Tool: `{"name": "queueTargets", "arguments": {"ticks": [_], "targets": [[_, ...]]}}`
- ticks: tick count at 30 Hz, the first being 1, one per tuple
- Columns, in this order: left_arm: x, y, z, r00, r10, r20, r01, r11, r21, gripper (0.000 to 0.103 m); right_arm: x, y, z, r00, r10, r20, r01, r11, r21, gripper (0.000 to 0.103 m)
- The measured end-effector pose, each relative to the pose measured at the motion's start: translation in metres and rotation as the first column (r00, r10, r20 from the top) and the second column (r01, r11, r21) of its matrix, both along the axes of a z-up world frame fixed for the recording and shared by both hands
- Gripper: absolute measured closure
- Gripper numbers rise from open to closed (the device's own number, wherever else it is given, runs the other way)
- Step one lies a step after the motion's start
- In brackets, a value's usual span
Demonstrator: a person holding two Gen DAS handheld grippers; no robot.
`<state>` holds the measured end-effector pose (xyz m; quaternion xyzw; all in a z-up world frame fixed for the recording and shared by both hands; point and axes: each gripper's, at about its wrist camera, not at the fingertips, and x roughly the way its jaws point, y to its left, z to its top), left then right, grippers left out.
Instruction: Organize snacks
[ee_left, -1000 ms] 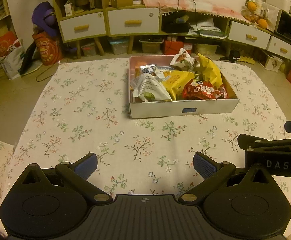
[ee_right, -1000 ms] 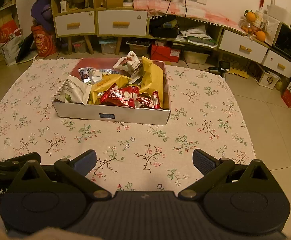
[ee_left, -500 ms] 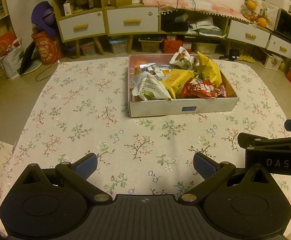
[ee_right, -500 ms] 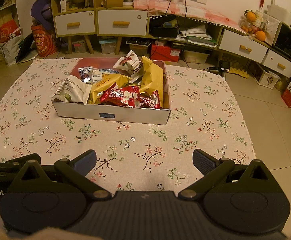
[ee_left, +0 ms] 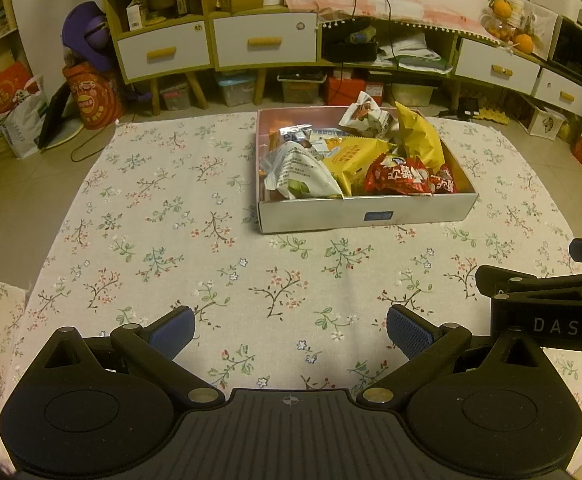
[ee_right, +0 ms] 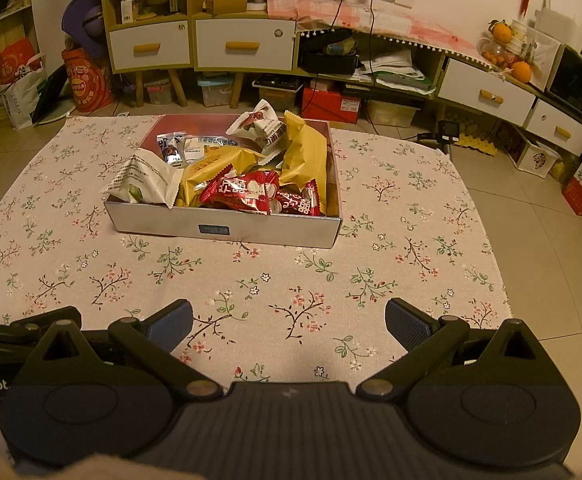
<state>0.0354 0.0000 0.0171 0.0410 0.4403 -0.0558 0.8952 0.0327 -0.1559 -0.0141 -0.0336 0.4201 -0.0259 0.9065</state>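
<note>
A shallow white box (ee_left: 367, 214) (ee_right: 227, 230) sits on the floral tablecloth, heaped with snack packets: a white one (ee_left: 303, 170) (ee_right: 143, 178), yellow ones (ee_left: 357, 156) (ee_right: 307, 156) and red ones (ee_left: 403, 176) (ee_right: 247, 192). My left gripper (ee_left: 289, 330) hovers open over bare cloth, well short of the box and slightly to its left. My right gripper (ee_right: 289, 324) is open too, near the table's front edge, with the box straight ahead. Nothing lies between either pair of fingers. Part of the other gripper shows at each view's side.
The floral tablecloth (ee_left: 163, 232) spreads wide to the left of the box and in front of it. Behind the table stand cabinets with white drawers (ee_left: 265, 42), storage bins and bags on the floor. Tiled floor (ee_right: 547, 240) lies beyond the table's right edge.
Both views have shifted very slightly; the box sits a touch farther up in the left wrist view. Both grippers stay open and empty.
</note>
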Motion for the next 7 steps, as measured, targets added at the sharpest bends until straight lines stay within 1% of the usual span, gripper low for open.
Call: {"name": "queueTargets", "arguments": {"ticks": [7], "targets": [[0.0011, 0.0010, -0.0015, 1.000, -0.005, -0.003, 0.005, 1.000, 0.000, 0.000, 0.0004, 0.0001, 0.0003, 1.000, 0.000, 0.000, 0.000, 1.000, 0.000, 0.000]]}}
